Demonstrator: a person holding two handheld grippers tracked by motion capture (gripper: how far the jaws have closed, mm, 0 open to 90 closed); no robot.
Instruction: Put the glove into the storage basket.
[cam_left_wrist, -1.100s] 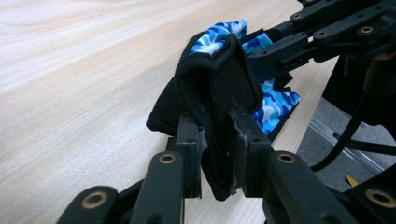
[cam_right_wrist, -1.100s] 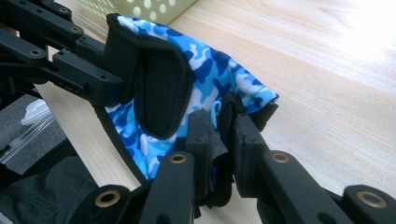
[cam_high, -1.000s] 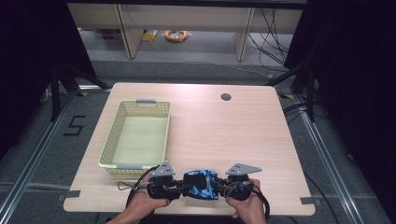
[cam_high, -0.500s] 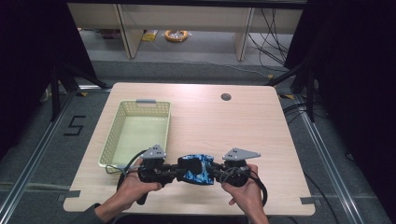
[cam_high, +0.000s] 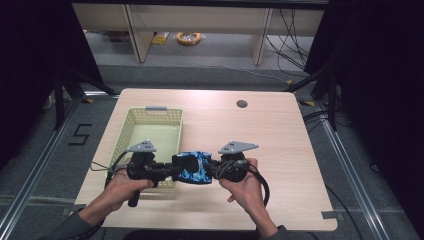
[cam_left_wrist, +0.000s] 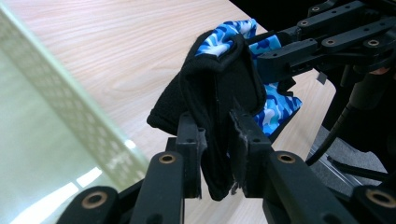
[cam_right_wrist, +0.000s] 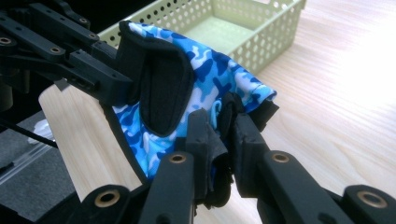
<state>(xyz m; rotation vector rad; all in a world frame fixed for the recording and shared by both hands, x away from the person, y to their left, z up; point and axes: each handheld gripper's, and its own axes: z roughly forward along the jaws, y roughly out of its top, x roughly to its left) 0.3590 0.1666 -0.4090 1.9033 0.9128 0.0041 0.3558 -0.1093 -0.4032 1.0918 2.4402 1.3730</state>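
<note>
Both hand-held grippers, left (cam_high: 167, 171) and right (cam_high: 212, 170), are clenching the blue camouflage-print fabric glove with black trim (cam_high: 192, 167) by thin edges, risking slippage short of the pale green perforated plastic basket (cam_high: 131, 131).

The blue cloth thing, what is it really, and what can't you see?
- The blue cloth thing: folded between the left tool and right tool, so its full shape is hidden.
- High view: its near side is hidden behind both hands.
- Basket: its near corner sits behind the left tool.
</note>
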